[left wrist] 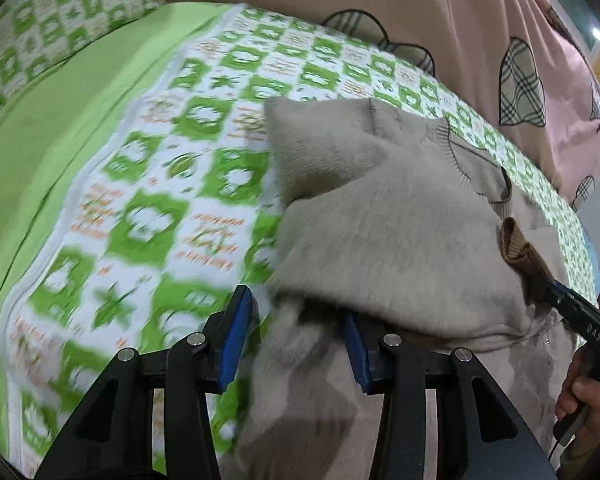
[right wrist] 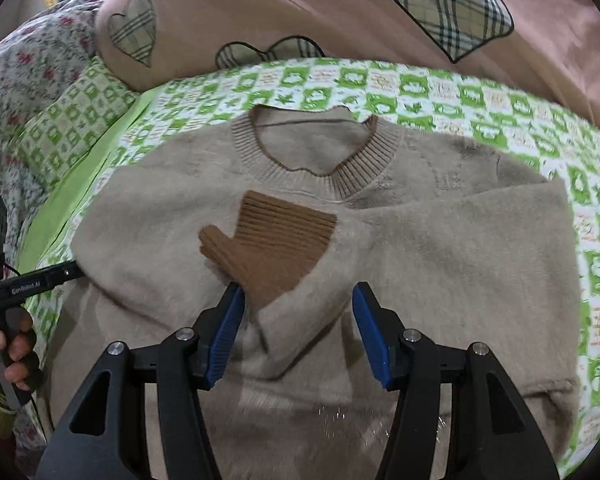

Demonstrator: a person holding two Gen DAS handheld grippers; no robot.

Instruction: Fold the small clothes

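A green-and-white checked bedsheet (right wrist: 480, 92) (printed with clover shapes and orange lettering) covers the bed, with a plain lime-green strip (left wrist: 60, 120) along its 9 o'clock side in the left wrist view. A matching checked pillow (right wrist: 72, 120) sits at 10 o'clock in the right wrist view. A pink quilt (right wrist: 300, 8) with plaid hearts fills 12 o'clock. A floral fabric (right wrist: 24, 64) lies at 10 o'clock beyond the pillow.

I'm working in a home bedroom, on a bed. A green-and-white clover-print bedsheet (right wrist: 480, 92) covers it, with a matching pillow (right wrist: 72, 120) at ten o'clock, a pink quilt with plaid hearts (right wrist: 340, 8) bunched at twelve, and a floral blanket (right wrist: 16, 68) beyond the pillow.
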